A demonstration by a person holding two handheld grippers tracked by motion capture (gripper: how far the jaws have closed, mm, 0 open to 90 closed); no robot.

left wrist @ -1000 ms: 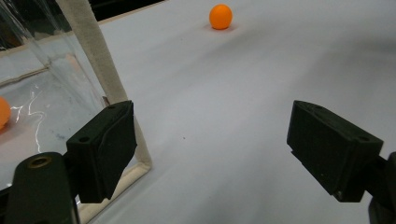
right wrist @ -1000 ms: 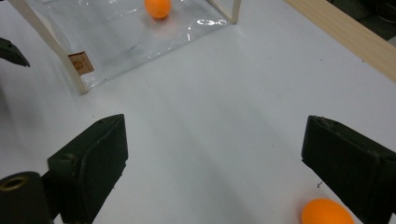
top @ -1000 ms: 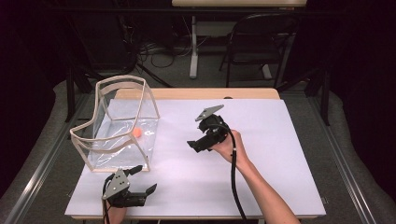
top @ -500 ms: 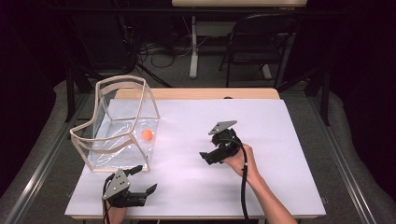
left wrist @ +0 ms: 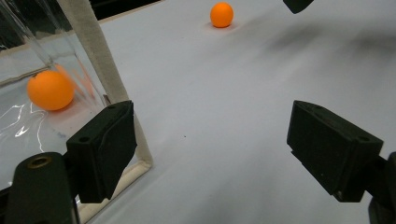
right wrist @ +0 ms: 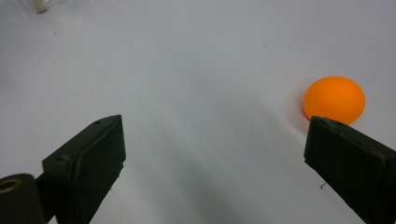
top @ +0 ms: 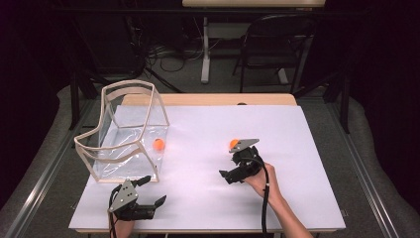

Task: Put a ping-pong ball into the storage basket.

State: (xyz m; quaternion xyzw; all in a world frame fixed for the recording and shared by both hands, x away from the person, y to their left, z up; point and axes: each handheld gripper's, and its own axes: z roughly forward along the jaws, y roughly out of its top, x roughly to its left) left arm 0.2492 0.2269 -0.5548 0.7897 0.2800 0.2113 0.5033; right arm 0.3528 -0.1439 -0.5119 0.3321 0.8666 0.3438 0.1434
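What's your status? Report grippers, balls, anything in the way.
Right gripper open, empty. Left gripper open, empty. One small orange ball loose on white table, beside right jaw; another inside clear plastic bin. Path unobstructed.

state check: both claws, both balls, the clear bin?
left claw: open, empty, beside the bin's corner
right claw: open, empty
ball on table: loose, just beyond right claw
ball in bin: resting on the floor
clear bin: upright, open-topped

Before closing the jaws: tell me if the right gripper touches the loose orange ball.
Apart. In the left gripper view, the ball sits alone on the table, clear of the right gripper's jaw tip.
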